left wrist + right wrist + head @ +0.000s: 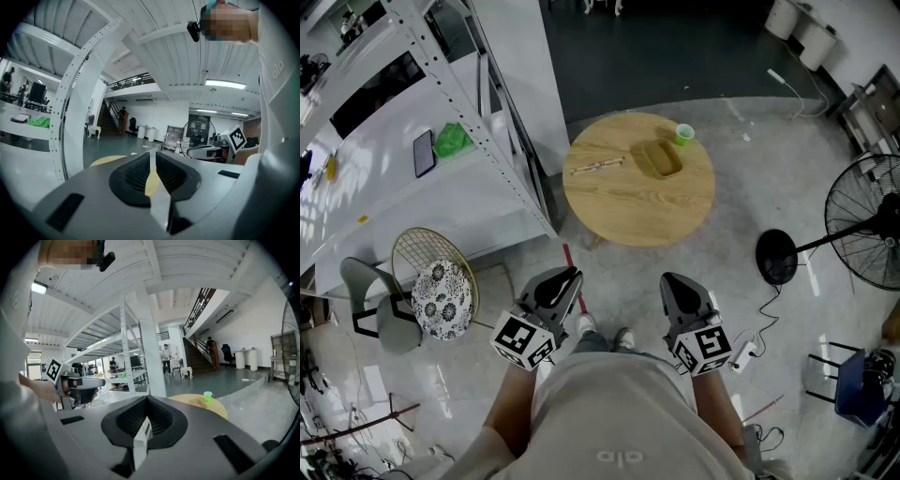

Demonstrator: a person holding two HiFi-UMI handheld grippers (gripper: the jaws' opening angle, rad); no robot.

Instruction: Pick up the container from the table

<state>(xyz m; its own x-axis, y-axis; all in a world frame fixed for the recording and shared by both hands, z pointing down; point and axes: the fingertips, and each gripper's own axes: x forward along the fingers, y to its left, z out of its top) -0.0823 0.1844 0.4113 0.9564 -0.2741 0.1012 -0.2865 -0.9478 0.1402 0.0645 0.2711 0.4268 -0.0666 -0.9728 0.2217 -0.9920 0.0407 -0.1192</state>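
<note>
A round wooden table (pixel 619 211) stands on the floor ahead of me. On its far side lie an oblong wooden dish (pixel 661 157), a small green cup (pixel 684 134) beside it, and a thin stick (pixel 597 166) to the left. Both grippers are held close to my body, well short of the table. The left gripper (pixel 572 274) is shut with nothing in it, and the right gripper (pixel 670 278) is shut and empty too. In the right gripper view the green cup (pixel 207 395) and the table (pixel 192 401) show beyond the closed right gripper (pixel 146 399). The left gripper (pixel 151 154) hides most of the table (pixel 105 161).
White metal shelving (pixel 502 122) stands at the left, with a phone (pixel 424 153) and a green object (pixel 452 141) on it. A wire chair with a patterned cushion (pixel 441 291) sits at lower left. A standing fan (pixel 862 220) and floor cables (pixel 750 352) are at the right.
</note>
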